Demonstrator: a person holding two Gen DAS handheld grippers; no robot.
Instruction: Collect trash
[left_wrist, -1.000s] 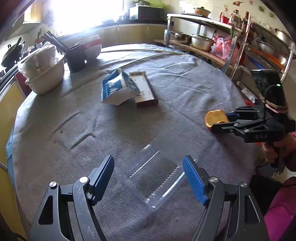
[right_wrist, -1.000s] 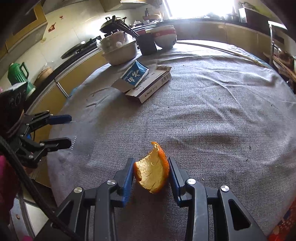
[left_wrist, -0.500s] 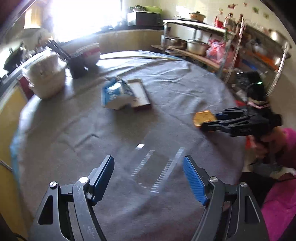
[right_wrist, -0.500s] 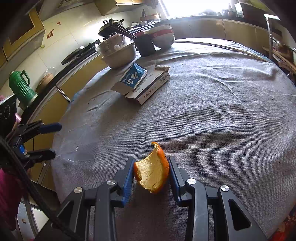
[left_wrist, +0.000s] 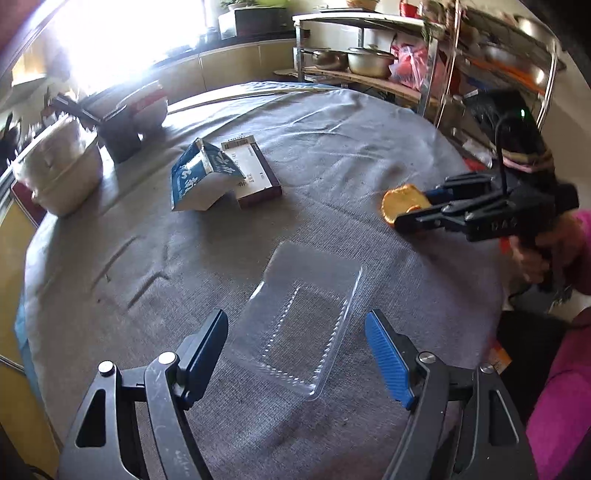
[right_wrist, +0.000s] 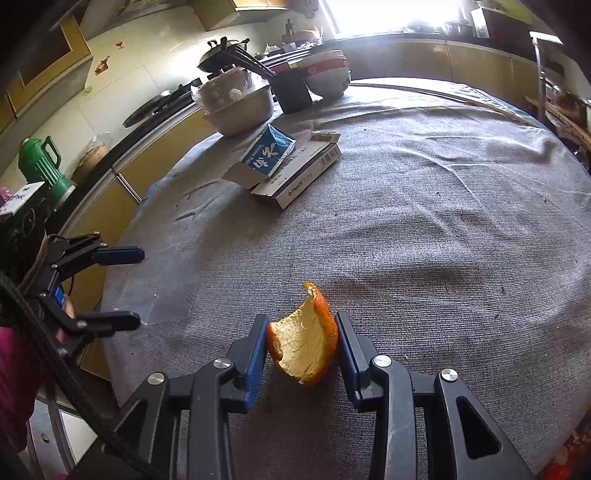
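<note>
Clear plastic tray (left_wrist: 303, 317) lies flat on the grey cloth of the bench (left_wrist: 369, 140), near its front edge, just ahead of your left gripper (left_wrist: 295, 350). Left jaws are spread wide w/ nothing between them and not touching the tray. Right gripper (right_wrist: 301, 345) is clenched on an orange peel (right_wrist: 304, 345), pads on both edges, peel held over the cloth.

Step in hand (my read): left pickup of the tray.
- Tray is thin and flimsy-looking; its long axis runs away from you, so straddle the short width and come down until the pads pass the rim.
- Close slowly; a hard squeeze may buckle it or pop it out.
- Transparent, so edges are hard to judge; go by the ridged rim highlights.
- Keep your right hand as is; peel looks secure.

Count, trash on view:
- clear tray x1
- orange peel x1
- blue-and-white carton (left_wrist: 201, 177) x1, leaning on a flat box (left_wrist: 251, 171) x1, far side of bench
No bin visible in either view.
</note>
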